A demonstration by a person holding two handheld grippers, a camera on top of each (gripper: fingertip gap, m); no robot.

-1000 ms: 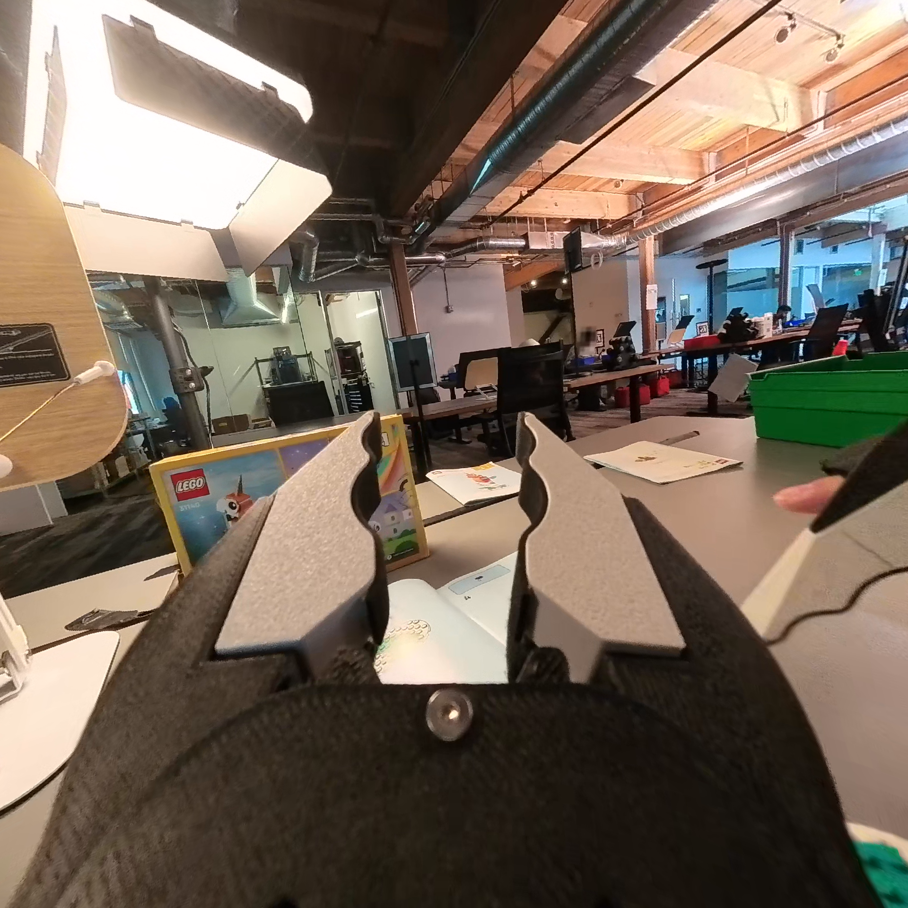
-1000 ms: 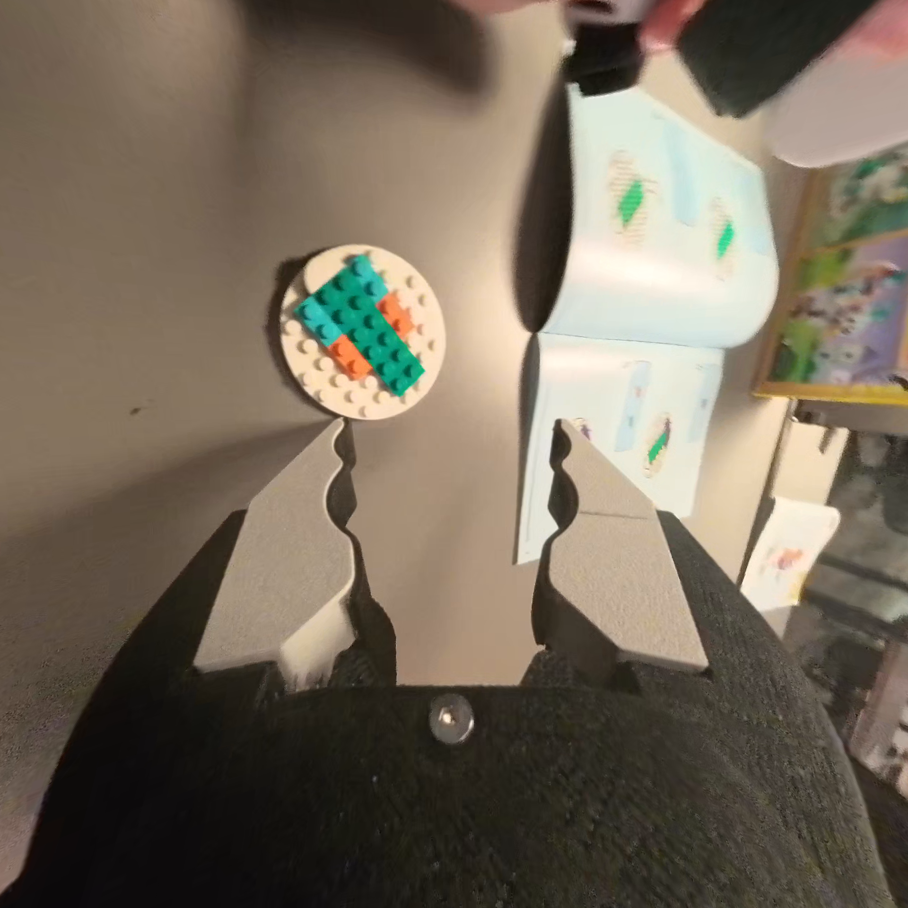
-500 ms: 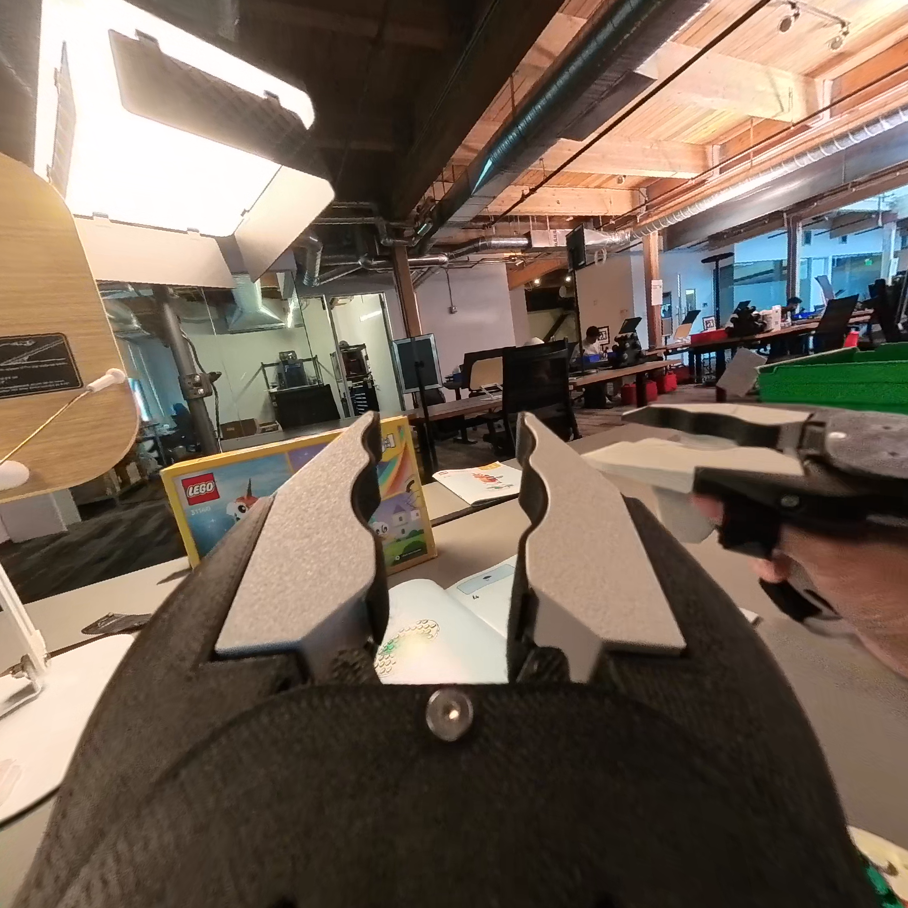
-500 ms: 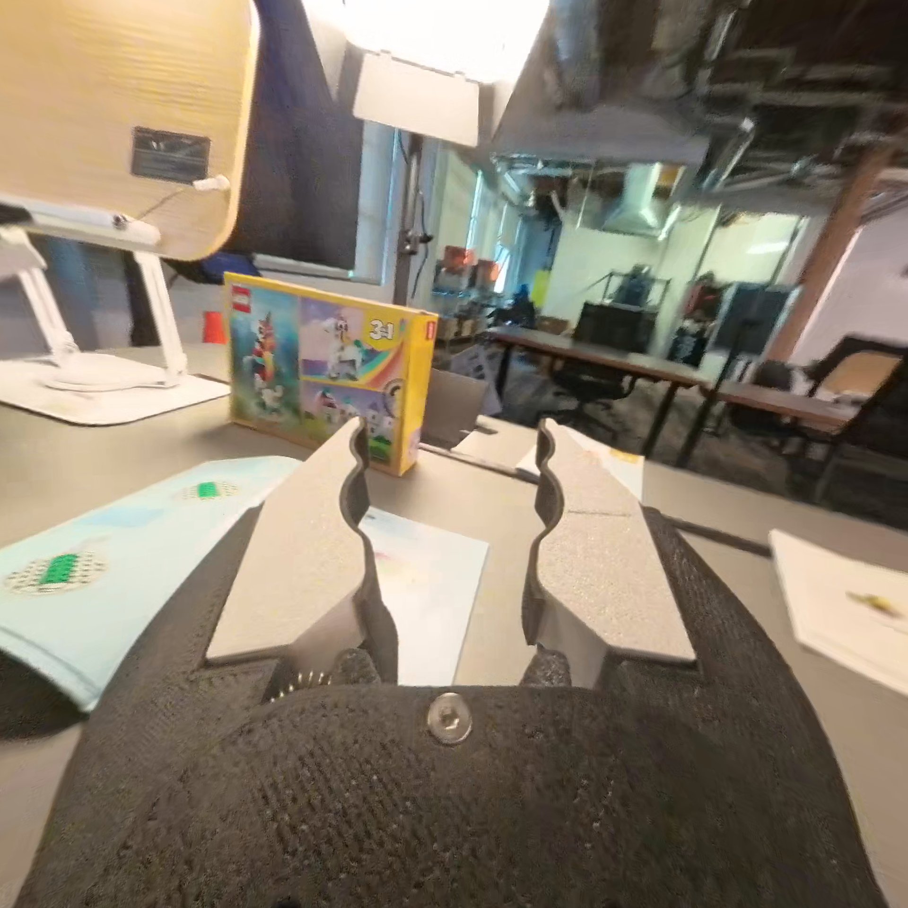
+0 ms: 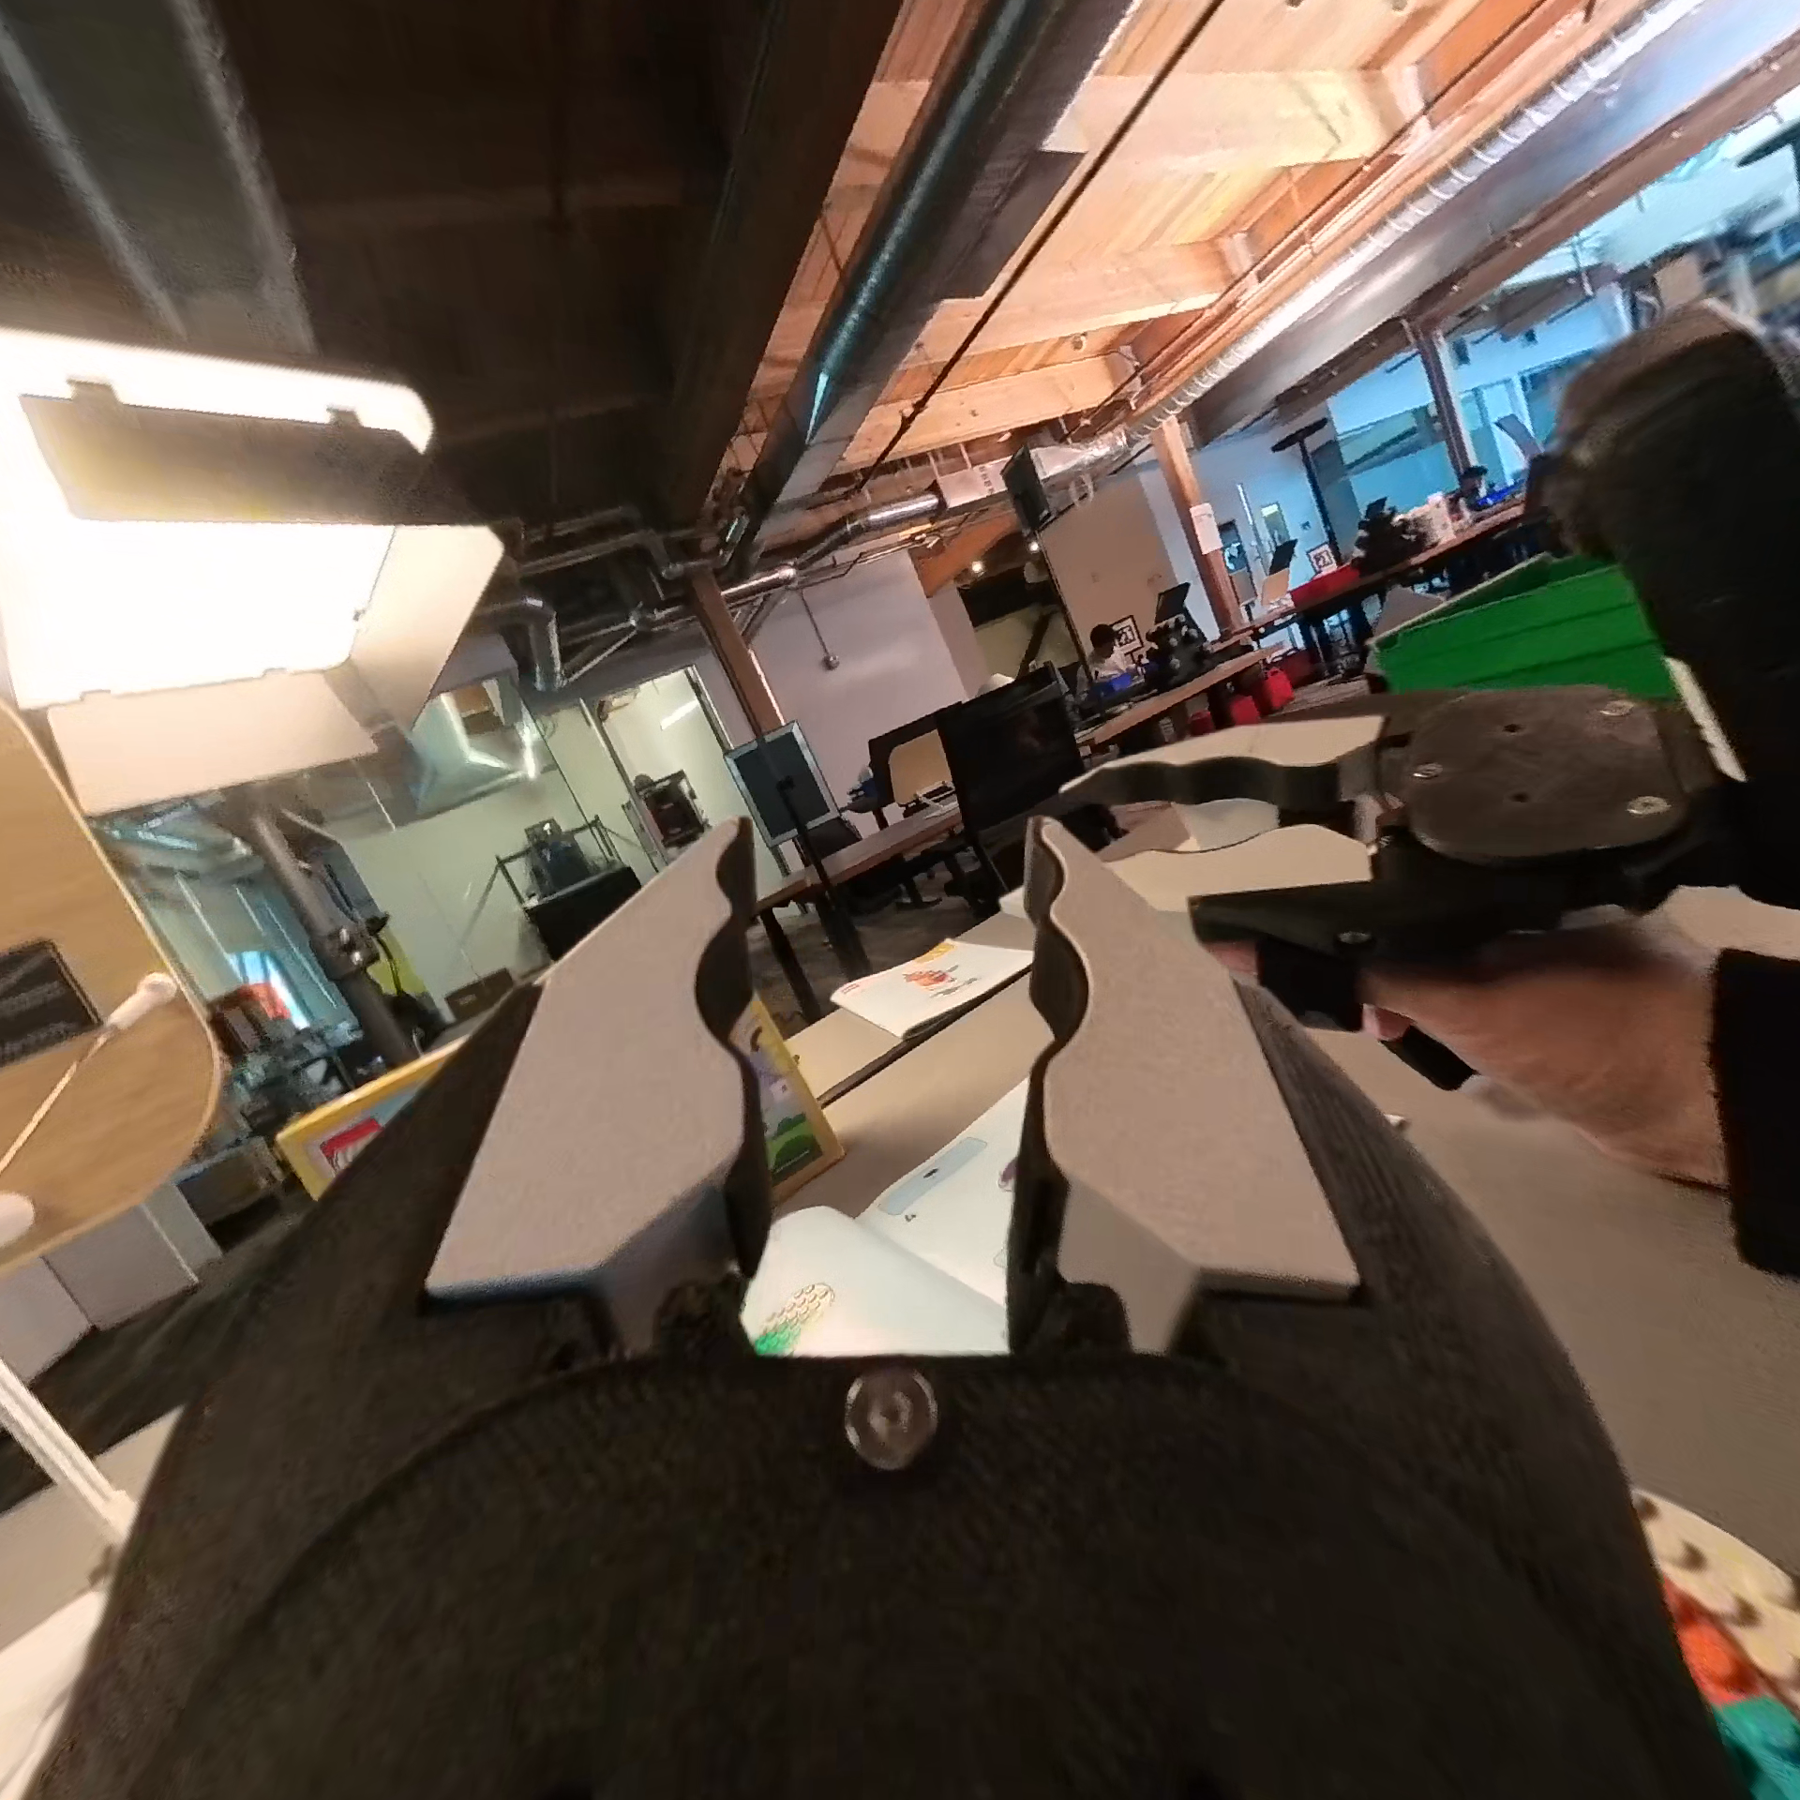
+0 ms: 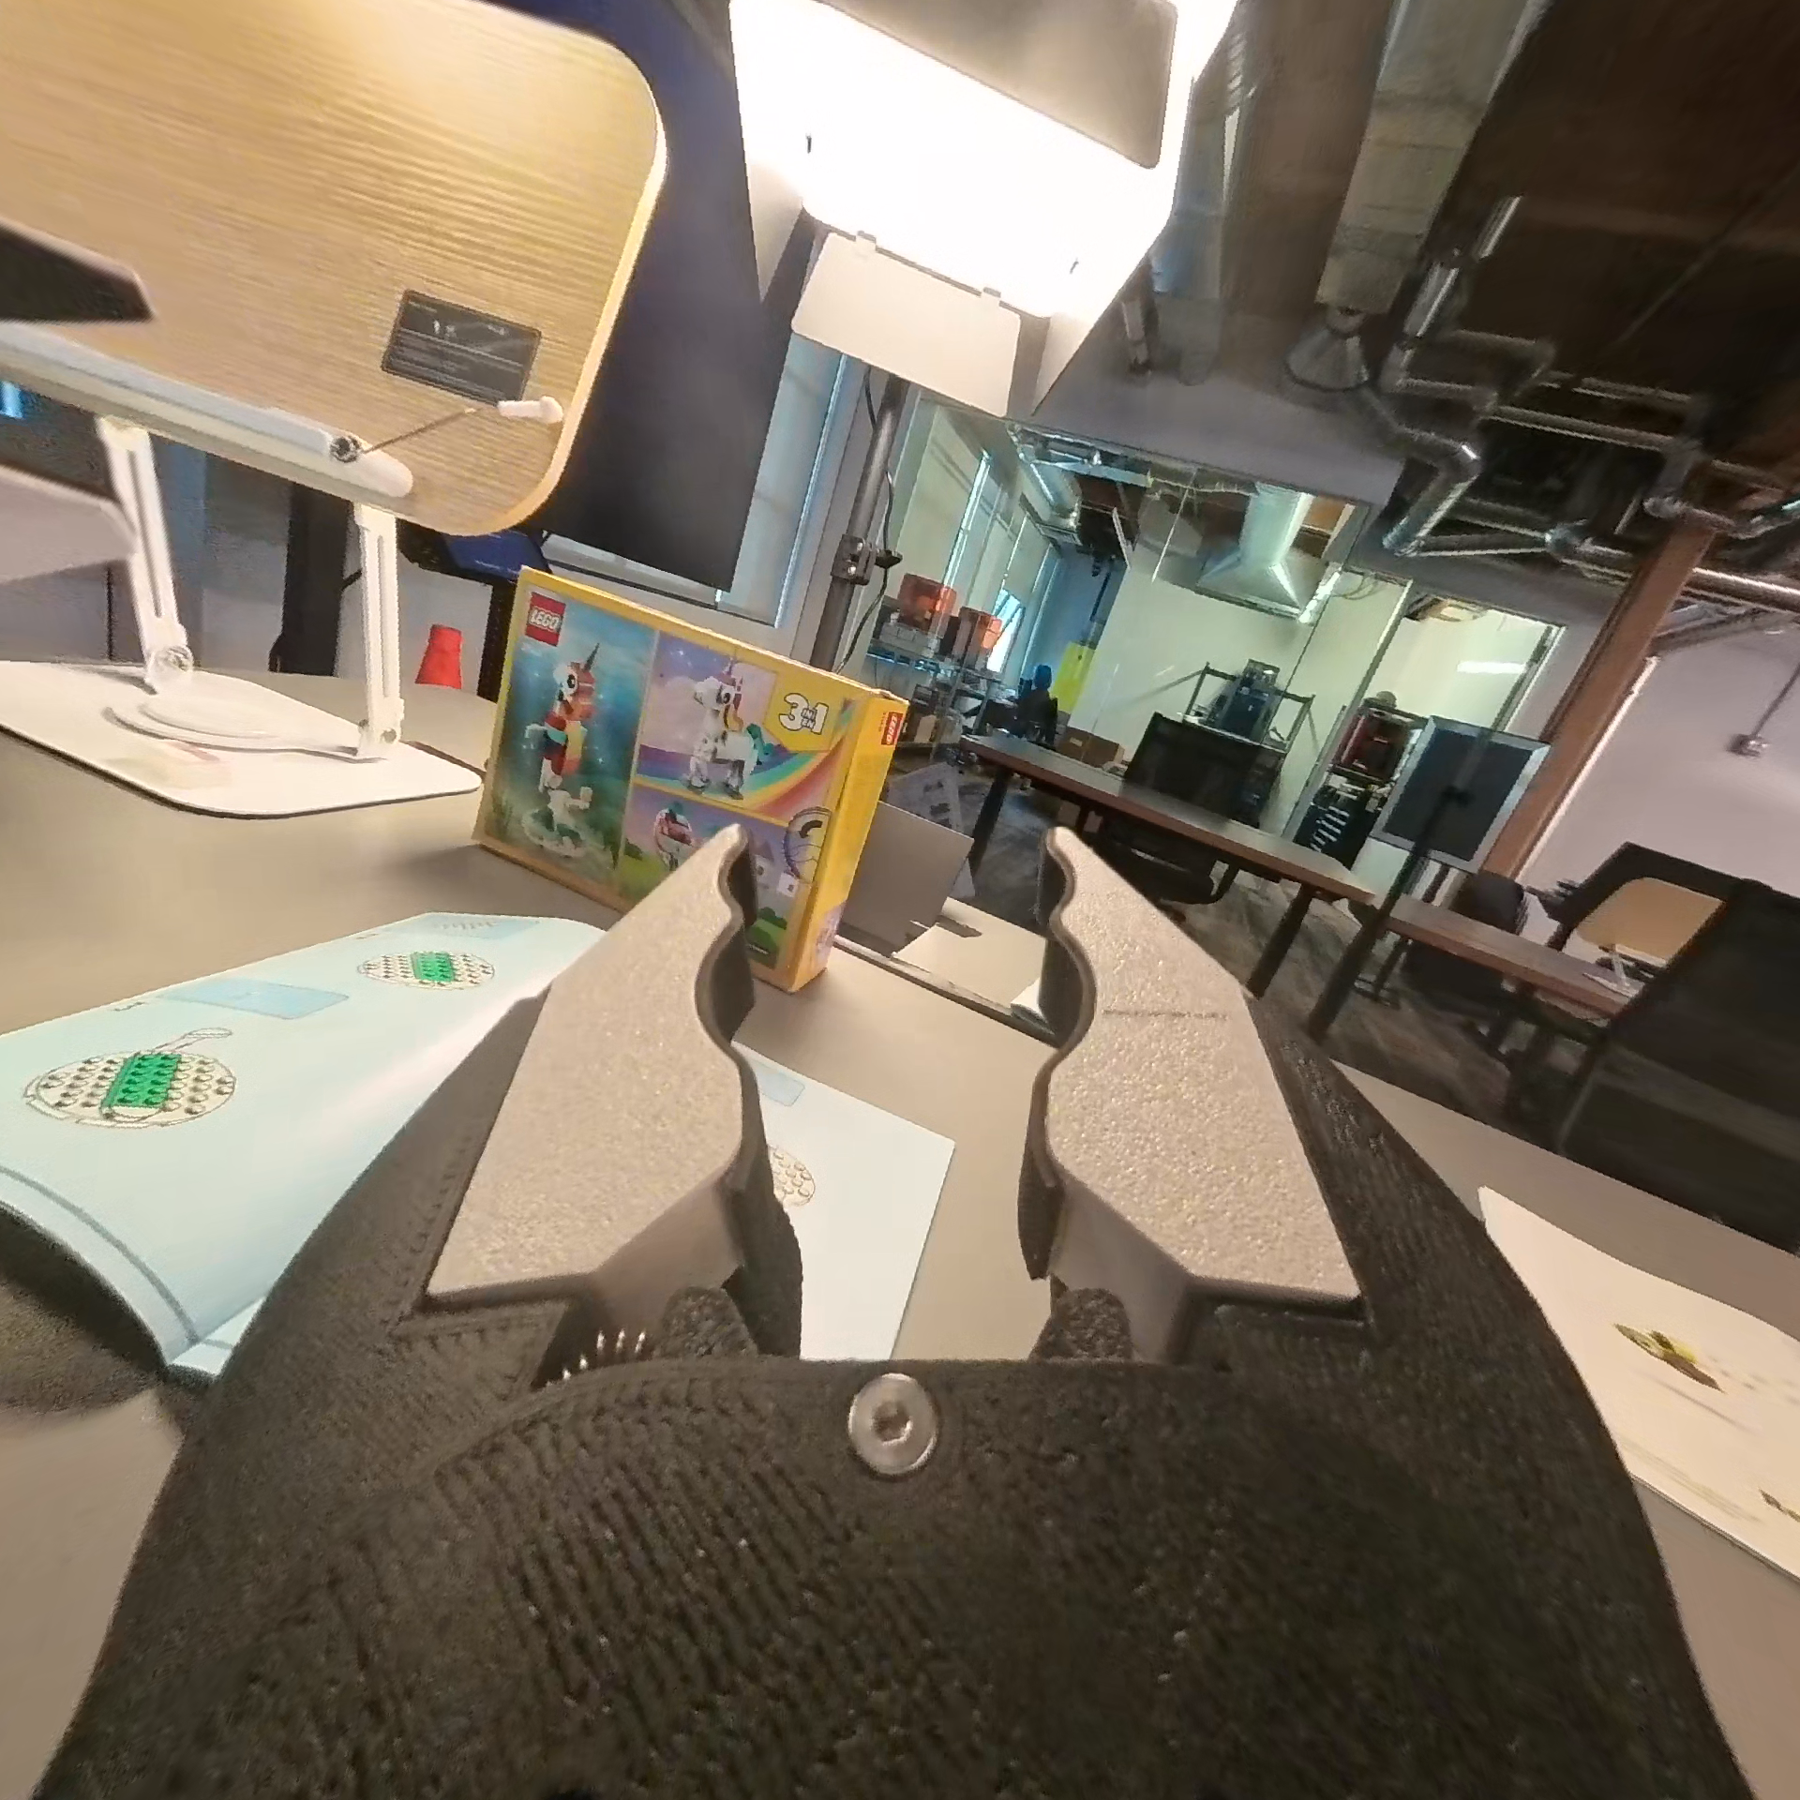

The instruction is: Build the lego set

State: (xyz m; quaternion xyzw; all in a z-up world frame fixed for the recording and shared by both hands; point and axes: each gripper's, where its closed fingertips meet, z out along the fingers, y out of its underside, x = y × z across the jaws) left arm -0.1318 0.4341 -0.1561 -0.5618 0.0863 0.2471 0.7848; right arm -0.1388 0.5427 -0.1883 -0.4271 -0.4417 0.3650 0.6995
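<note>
Lego build (image 5: 1743, 1646), a round plate with few bricks, peeks in at 5 o'clock of the left view: barely begun. Left hand-held gripper (image 5: 888, 857) and right hand-held gripper (image 6: 891, 867) both gape, holding nothing. Open booklet (image 6: 224, 1062) at 9 o'clock; grey desk (image 6: 1519, 1140) offers free room rightward.

Open-plan office/lab in a converted industrial bldg. Exposed wood joist ceiling (image 5: 1149, 146) w/ bare ductwork (image 5: 877, 263) running overhead at 12 o'clock. Rows of long desks (image 6: 1169, 818) w/ office chairs (image 5: 1013, 769) and monitors at 2 o'clock. Glass-walled room (image 6: 1208, 623) at 1 o'clock holds shelving racks w/ equipment. Bright softbox light panel (image 5: 195, 575) at 10 o'clock points to a recording setup. Grey bench (image 6: 195, 877) up front; green storage bins (image 5: 1519, 633) at 3 o'clock.
</note>
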